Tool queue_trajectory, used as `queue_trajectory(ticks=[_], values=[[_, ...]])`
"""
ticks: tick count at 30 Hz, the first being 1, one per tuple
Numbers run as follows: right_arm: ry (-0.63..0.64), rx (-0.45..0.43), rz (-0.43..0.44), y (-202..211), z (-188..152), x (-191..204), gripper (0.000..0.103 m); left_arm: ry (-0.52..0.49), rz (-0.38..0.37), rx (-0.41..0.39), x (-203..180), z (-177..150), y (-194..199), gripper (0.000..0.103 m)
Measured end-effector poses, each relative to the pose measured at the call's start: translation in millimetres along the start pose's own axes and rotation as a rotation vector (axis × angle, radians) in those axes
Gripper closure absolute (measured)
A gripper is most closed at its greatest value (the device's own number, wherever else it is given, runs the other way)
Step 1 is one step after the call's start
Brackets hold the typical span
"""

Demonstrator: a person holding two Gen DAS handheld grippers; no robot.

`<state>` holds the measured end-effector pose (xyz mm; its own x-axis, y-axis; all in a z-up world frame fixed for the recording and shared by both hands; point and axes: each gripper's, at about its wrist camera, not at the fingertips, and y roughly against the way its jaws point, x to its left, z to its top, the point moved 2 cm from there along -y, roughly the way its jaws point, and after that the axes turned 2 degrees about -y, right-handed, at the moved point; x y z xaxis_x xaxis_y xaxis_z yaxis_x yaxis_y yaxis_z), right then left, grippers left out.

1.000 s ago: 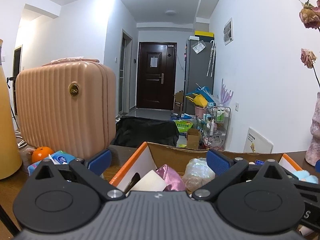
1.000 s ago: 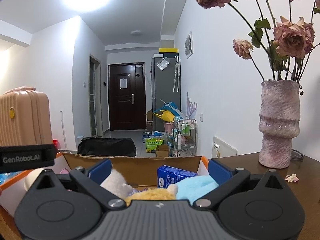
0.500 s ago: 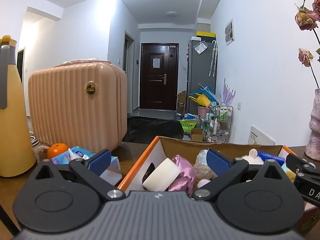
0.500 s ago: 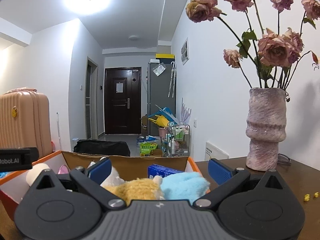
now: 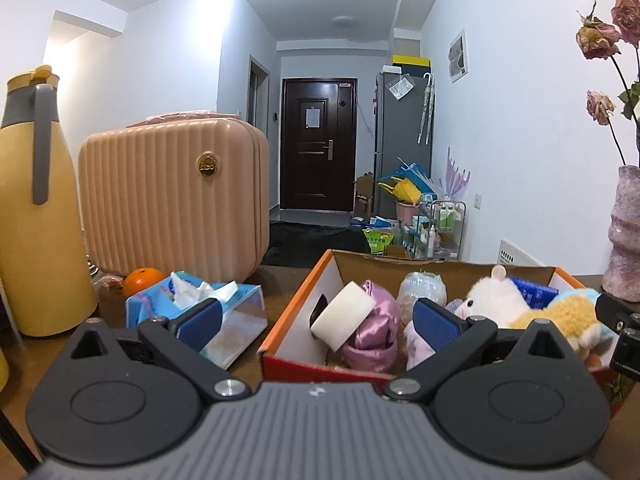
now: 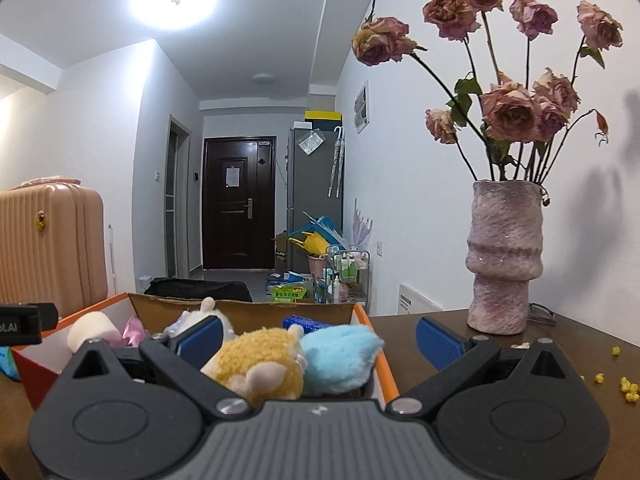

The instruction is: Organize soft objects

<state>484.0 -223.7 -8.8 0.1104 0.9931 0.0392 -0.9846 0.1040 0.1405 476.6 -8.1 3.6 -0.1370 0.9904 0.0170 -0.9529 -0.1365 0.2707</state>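
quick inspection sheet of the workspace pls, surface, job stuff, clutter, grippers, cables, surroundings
Surface: dark wooden table; yellow crumbs at its right side.
Job's things: orange-rimmed cardboard box holding a white foam roll, pink satin cloth, white plush, yellow plush, blue plush and a blue packet.
Clutter: tissue pack, orange, yellow thermos, pink suitcase, vase of dried roses.
Grippers: left gripper open, empty, before the box; right gripper open, around nothing, the plush toys between its fingers in view.
Cables: a dark cord behind the vase.
Surroundings: hallway, dark door, fridge, cluttered floor.
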Motion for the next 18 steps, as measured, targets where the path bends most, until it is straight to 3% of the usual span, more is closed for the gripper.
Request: queue_trajectory(ticks=[18], values=[[0.015, 0.023, 0.018, 76.4, -10.5, -12.0, 0.000, -0.028, -0.002, 0.008, 18.8, -21.7, 74.4, 0.000]])
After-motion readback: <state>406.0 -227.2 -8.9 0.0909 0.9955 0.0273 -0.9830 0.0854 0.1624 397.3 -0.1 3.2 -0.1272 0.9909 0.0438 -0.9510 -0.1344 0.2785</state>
